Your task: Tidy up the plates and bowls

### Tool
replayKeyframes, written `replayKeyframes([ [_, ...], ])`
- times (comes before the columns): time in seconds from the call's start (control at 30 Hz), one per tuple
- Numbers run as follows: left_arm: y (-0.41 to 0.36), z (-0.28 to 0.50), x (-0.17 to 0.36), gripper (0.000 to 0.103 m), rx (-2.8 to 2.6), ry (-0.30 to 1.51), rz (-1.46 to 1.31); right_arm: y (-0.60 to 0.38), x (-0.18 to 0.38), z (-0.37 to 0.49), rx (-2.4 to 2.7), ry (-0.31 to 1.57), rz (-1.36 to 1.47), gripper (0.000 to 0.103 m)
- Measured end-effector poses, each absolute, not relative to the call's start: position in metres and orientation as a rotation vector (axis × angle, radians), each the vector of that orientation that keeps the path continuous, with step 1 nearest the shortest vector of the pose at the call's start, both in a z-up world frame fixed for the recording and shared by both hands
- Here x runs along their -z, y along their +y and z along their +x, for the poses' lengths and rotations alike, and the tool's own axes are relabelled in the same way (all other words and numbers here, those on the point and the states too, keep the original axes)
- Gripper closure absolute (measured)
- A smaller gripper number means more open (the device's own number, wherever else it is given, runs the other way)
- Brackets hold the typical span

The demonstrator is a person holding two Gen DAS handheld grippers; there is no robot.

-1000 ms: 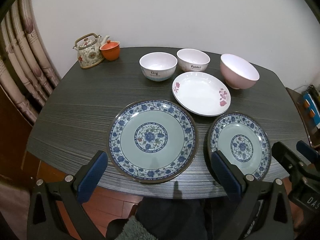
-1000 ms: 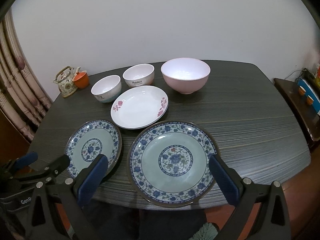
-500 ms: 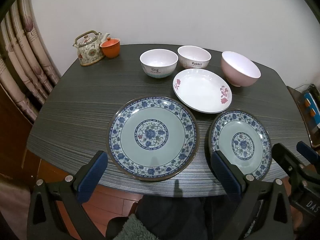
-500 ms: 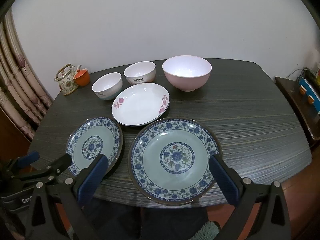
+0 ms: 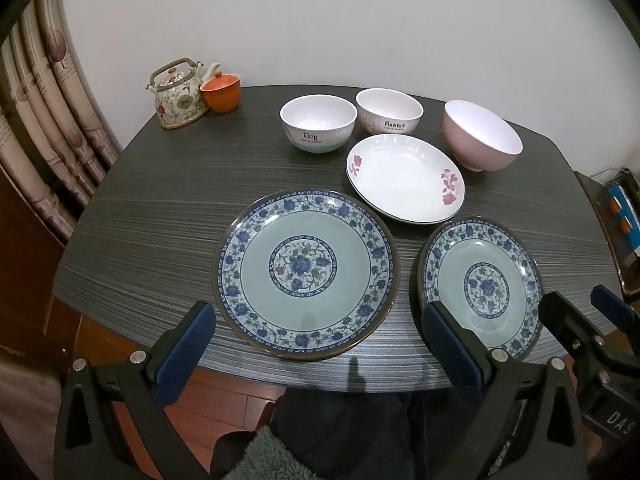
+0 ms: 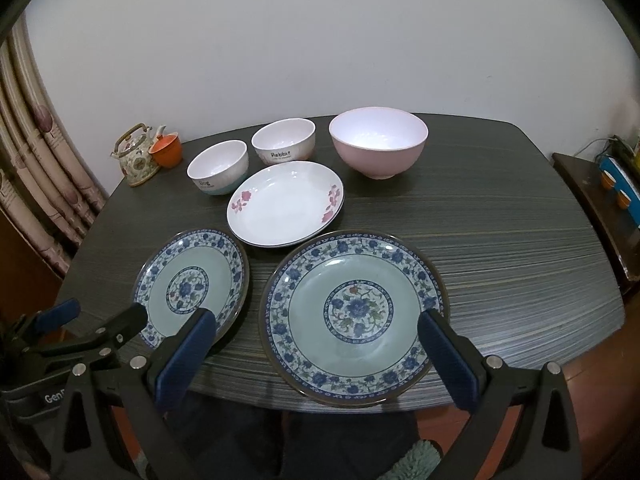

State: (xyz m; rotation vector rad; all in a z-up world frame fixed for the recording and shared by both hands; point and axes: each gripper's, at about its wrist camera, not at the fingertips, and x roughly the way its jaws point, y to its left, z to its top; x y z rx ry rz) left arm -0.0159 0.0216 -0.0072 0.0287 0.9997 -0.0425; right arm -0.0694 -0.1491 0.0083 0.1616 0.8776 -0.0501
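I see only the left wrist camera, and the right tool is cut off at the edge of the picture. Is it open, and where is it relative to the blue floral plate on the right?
Observer: The right tool is open and holds nothing. Its two fingers stand wide apart at the near rim of the right blue floral plate.
Operator: I see only part of the pink bowl's inside. Is it empty?
Observer: The right wrist view looks into the whole pink bowl, and nothing is in it.
Operator: Is there free space on the table to the right of that plate?
Observer: Yes, nothing lies on the table from the plate to its right edge.
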Motion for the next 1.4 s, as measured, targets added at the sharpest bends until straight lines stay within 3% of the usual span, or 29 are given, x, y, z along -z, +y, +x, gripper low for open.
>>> replayKeyframes([
  [0.73, 0.031, -0.009, 0.013, 0.001, 0.043, 1.039, -0.013, -0.145, -0.004, -0.064, 0.022, 0.910, 0.143, 0.000],
  [1.2, 0.090, 0.021, 0.019, 0.006, 0.106, 1.125, -0.268, -0.136, 0.007, -0.029, -0.259, 0.987, 0.195, 0.007],
  [1.27, 0.102, 0.025, 0.021, 0.011, 0.116, 1.136, -0.326, -0.135, 0.011, -0.019, -0.293, 1.004, 0.221, 0.012],
  [1.33, 0.115, 0.028, 0.023, 0.017, 0.123, 1.138, -0.380, -0.133, 0.016, -0.009, -0.336, 1.027, 0.251, 0.026],
  [1.4, 0.127, 0.032, 0.027, 0.024, 0.124, 1.146, -0.432, -0.131, 0.023, 0.000, -0.348, 1.055, 0.275, 0.032],
])
